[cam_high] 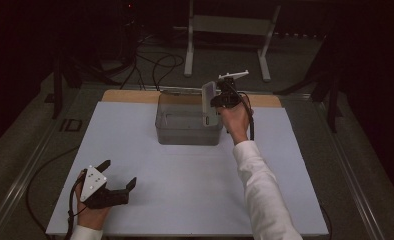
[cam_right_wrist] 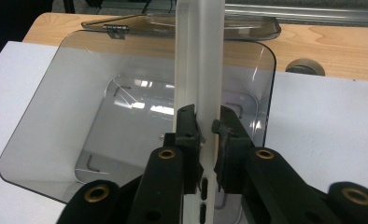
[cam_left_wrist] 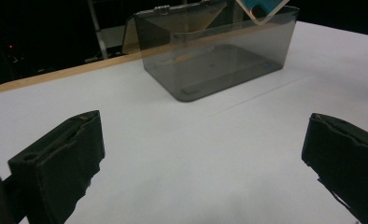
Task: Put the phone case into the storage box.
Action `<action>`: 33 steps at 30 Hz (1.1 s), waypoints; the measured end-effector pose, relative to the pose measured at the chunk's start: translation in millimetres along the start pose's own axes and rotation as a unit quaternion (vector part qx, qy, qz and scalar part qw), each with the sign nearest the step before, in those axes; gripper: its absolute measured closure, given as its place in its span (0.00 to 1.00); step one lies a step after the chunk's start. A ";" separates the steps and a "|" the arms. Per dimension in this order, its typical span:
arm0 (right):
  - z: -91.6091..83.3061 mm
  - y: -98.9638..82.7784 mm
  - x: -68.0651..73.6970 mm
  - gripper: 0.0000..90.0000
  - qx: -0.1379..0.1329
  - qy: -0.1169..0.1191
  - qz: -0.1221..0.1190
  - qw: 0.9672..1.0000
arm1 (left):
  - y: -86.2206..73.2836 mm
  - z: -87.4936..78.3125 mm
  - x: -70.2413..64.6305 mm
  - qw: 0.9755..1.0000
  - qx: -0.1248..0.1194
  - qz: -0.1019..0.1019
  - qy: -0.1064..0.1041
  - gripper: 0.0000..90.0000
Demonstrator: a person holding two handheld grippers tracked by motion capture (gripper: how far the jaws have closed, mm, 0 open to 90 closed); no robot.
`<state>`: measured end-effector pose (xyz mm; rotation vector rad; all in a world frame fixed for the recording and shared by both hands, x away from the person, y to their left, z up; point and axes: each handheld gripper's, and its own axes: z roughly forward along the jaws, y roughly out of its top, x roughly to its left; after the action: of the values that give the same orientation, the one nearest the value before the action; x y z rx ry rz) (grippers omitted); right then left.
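One smoky, see-through plastic box [cam_high: 187, 131] with rounded corners stands open toward the far middle of the white tabletop [cam_high: 185, 190]. Its one hinged lid [cam_right_wrist: 182, 25] lies folded back behind it, over the bare wooden strip [cam_high: 130, 96] at the table's far edge. One slim white slab with a pale, frosted edge, shaped like a phone in a case [cam_high: 208, 102], is held upright over the box's right side; in the left gripper view a corner of it [cam_left_wrist: 261, 9] with a teal face pokes above the box wall [cam_left_wrist: 219, 51].

There are two grippers. The right gripper [cam_high: 224, 98], held by the right hand [cam_high: 236, 120] in a white sleeve [cam_high: 257, 190], is clamped on that slab. In the right gripper view its two black jaws press the slab's thin edge [cam_right_wrist: 200, 70] from either side near its lower part, and the slab rises straight up between them above the box's empty floor [cam_right_wrist: 173, 135].

The left gripper [cam_high: 119, 174] rests low at the near left of the table, held by the left hand [cam_high: 91, 216], well apart from the box. Its jaws stand wide apart with only bare tabletop [cam_left_wrist: 191, 154] between them.
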<state>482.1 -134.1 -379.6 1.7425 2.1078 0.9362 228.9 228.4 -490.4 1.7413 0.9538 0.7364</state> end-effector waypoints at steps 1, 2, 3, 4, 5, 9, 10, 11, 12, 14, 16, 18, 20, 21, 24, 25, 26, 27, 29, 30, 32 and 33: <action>0.6 -0.1 -0.1 0.91 0.001 0.000 0.001 1.000 | 0.0 -0.1 0.1 1.000 0.000 0.000 0.000 0.00; 1.4 -0.4 -0.1 0.91 0.000 0.000 0.003 1.000 | -0.1 -0.1 0.1 1.000 0.000 0.000 0.000 0.00; 1.8 -0.6 -0.2 0.91 0.002 0.001 0.001 1.000 | 0.0 0.0 0.0 1.000 0.000 0.000 0.000 0.00; 2.6 -0.9 -0.6 0.91 0.002 0.001 0.001 1.000 | -0.1 0.2 0.0 1.000 0.001 0.001 0.000 0.00; 3.6 -1.2 -0.7 0.91 0.003 -0.001 0.003 1.000 | -0.1 0.2 -0.1 1.000 0.001 0.001 0.000 0.00; 6.3 -1.8 -2.1 0.91 0.007 -0.004 0.005 1.000 | -0.1 0.0 0.2 1.000 0.001 0.001 0.000 0.00; 7.4 -2.3 -2.9 0.91 0.009 -0.006 0.007 1.000 | -0.1 0.1 0.1 1.000 0.001 0.001 0.000 0.00; 7.9 -2.5 -3.4 0.91 0.009 -0.006 0.007 1.000 | -0.2 0.2 0.0 1.000 0.001 0.000 0.000 0.00; 8.7 -2.8 -4.3 0.91 0.010 -0.008 0.009 1.000 | -0.1 0.2 -0.1 1.000 0.001 0.001 0.000 0.00; 9.9 -3.5 -4.7 0.91 0.012 -0.013 0.006 1.000 | -0.1 0.2 -0.4 1.000 0.001 0.001 -0.001 0.00; 11.3 -4.3 -5.9 0.91 0.013 -0.015 0.008 1.000 | -0.1 0.2 -0.4 1.000 0.001 0.001 -0.001 0.00; 12.7 -4.9 -6.7 0.90 0.016 -0.016 0.009 1.000 | 0.1 0.1 -0.4 1.000 0.001 0.002 0.000 0.00; 14.2 -5.5 -7.3 0.90 0.017 -0.016 0.011 1.000 | 0.0 0.1 -0.5 1.000 0.001 0.001 0.000 0.00; 15.0 -5.7 -7.3 0.90 0.019 -0.017 0.012 1.000 | 0.0 0.1 -0.5 1.000 0.001 0.001 0.000 0.00; 17.9 -7.1 -8.1 0.90 0.023 -0.022 0.008 0.999 | 0.0 0.1 -0.7 1.000 0.001 0.002 0.000 0.00; 19.3 -7.5 -8.5 0.90 0.026 -0.023 0.010 0.999 | 0.0 0.2 -0.7 1.000 0.001 0.002 0.000 0.00; 20.2 -7.9 -9.1 0.90 0.026 -0.024 0.010 0.999 | 0.0 0.2 -0.7 1.000 0.002 0.002 0.000 0.00; 21.6 -8.5 -9.4 0.90 0.027 -0.025 0.010 0.999 | 0.0 0.2 -0.7 1.000 0.002 0.002 -0.001 0.00; 23.7 -9.5 -9.8 0.90 0.029 -0.029 0.008 0.999 | 0.0 0.1 -0.6 1.000 0.000 0.002 -0.001 0.00; 24.3 -9.8 -9.6 0.90 0.030 -0.031 0.008 0.999 | 0.1 0.0 -0.6 1.000 0.000 0.002 -0.001 0.00; 26.0 -10.4 -9.7 0.90 0.032 -0.031 0.008 0.999 | 0.1 0.1 -0.9 1.000 0.000 0.002 -0.002 0.00; 26.8 -10.7 -9.6 0.90 0.032 -0.031 0.009 0.999 | 0.1 0.1 -1.0 1.000 0.001 0.002 -0.002 0.00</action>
<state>491.4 -135.5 -408.5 1.7990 2.1083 0.8159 228.5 227.5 -490.4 1.7460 0.9479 0.7359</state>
